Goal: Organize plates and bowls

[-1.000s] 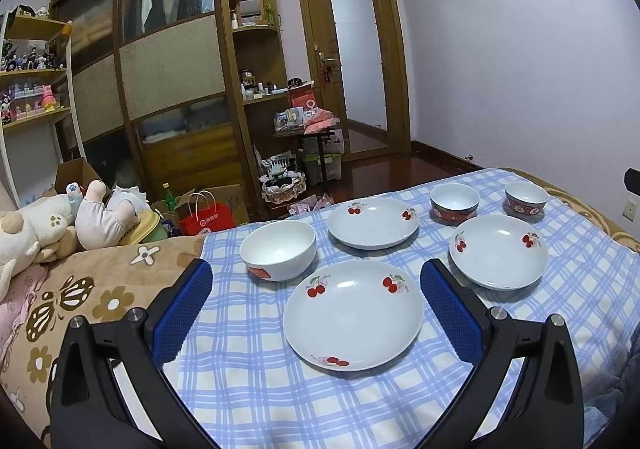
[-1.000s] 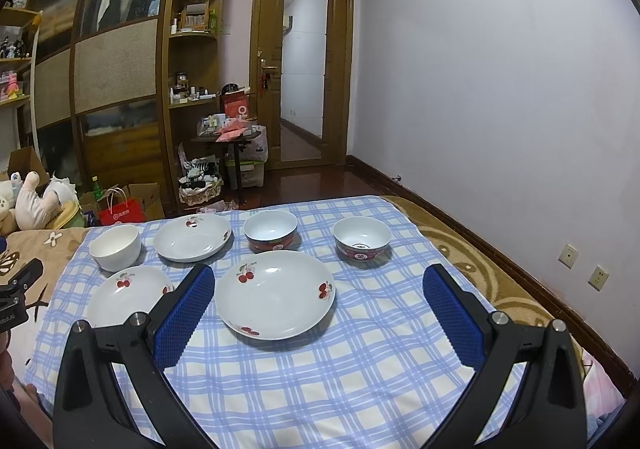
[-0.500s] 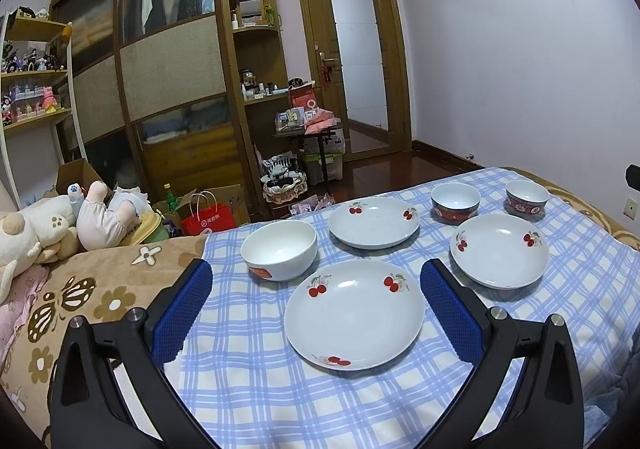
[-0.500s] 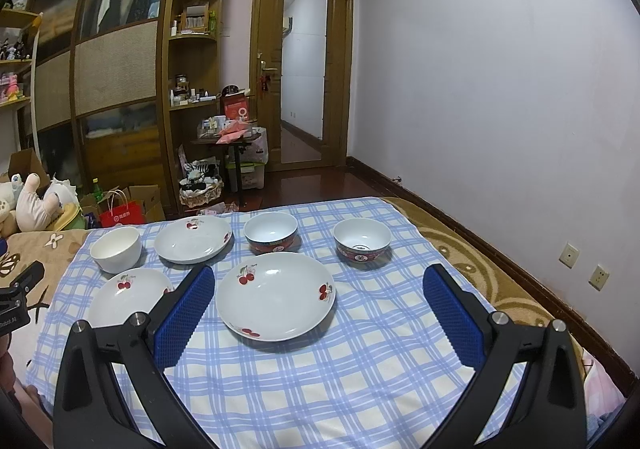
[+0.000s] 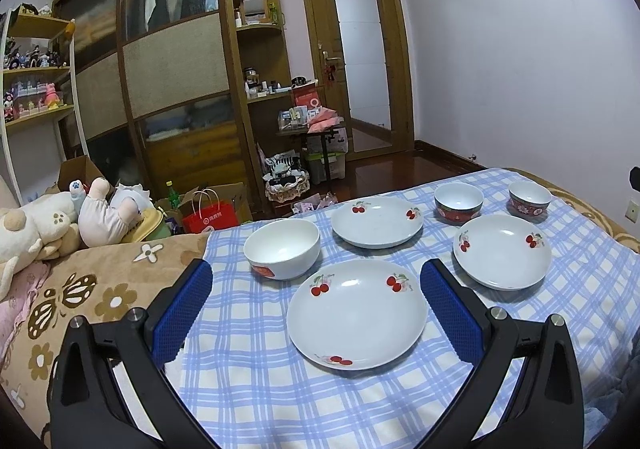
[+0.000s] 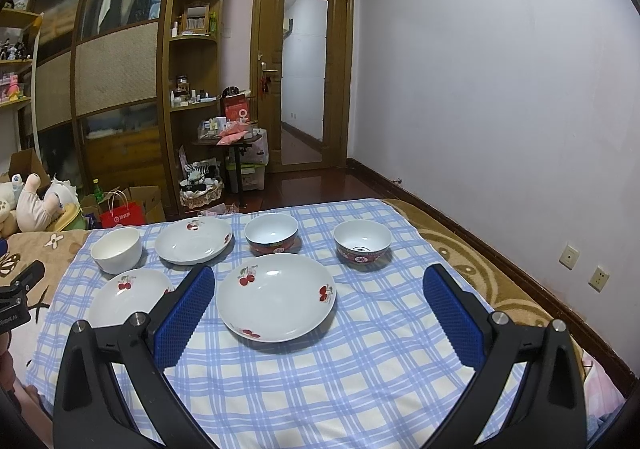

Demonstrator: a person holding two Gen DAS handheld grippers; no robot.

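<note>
Three white cherry-print plates and three bowls lie on a blue checked cloth [image 5: 248, 389]. My left gripper [image 5: 316, 281] is open and hovers above the near left plate [image 5: 356, 315]. Behind it sit a plain white bowl [image 5: 282, 247], a far plate [image 5: 377, 221] and a right plate [image 5: 502, 251]. My right gripper [image 6: 318, 285] is open above the cloth, with the middle plate [image 6: 276, 297] between its blue pads. Two red-patterned bowls [image 6: 272, 235] [image 6: 362, 243] stand beyond it. The white bowl [image 6: 116, 249] and two more plates [image 6: 194, 241] [image 6: 128, 297] lie to the left.
The cloth covers a bed with a brown flowered blanket [image 5: 80, 289] and soft toys [image 5: 48, 217] on the left. A red paper bag [image 5: 210, 217], boxes and a small cluttered table [image 6: 236, 141] stand on the floor beyond. The purple wall [image 6: 480, 89] runs along the right.
Both grippers have crept slightly forward and down, so the dishes sit a touch nearer in view. Nothing on the cloth has moved, and both grippers stay open.
</note>
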